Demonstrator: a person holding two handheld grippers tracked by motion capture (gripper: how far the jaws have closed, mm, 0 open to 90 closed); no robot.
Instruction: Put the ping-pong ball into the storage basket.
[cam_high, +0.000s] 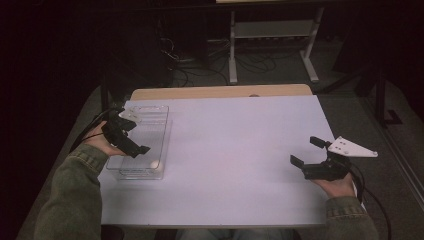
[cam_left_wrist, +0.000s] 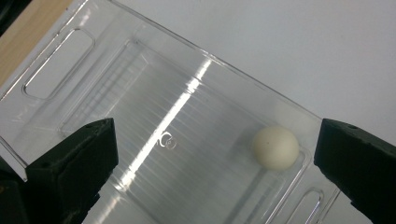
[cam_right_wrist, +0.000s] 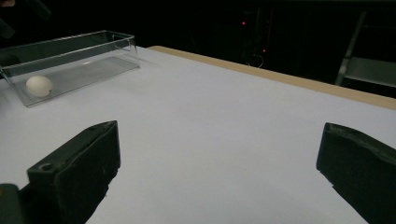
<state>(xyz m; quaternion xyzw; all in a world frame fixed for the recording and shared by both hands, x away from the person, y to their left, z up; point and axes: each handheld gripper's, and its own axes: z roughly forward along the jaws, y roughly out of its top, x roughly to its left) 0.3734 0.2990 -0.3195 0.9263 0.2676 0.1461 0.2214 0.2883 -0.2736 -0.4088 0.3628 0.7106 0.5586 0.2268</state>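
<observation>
Fingers of both grippers spread wide, left gripper (cam_high: 131, 141) above clear tray (cam_high: 159, 116), right gripper (cam_high: 306, 156) low over table (cam_high: 235, 150)

- My tray (cam_left_wrist: 196, 93) is clear glossy plastic, streaked with glare.
- The ball (cam_left_wrist: 275, 146) in it looks smooth, matt, off-white.
- The table (cam_high: 240, 145) has a matt pale top and wood-like far edge.
- My sleeves (cam_high: 75, 195) are olive cloth.
</observation>
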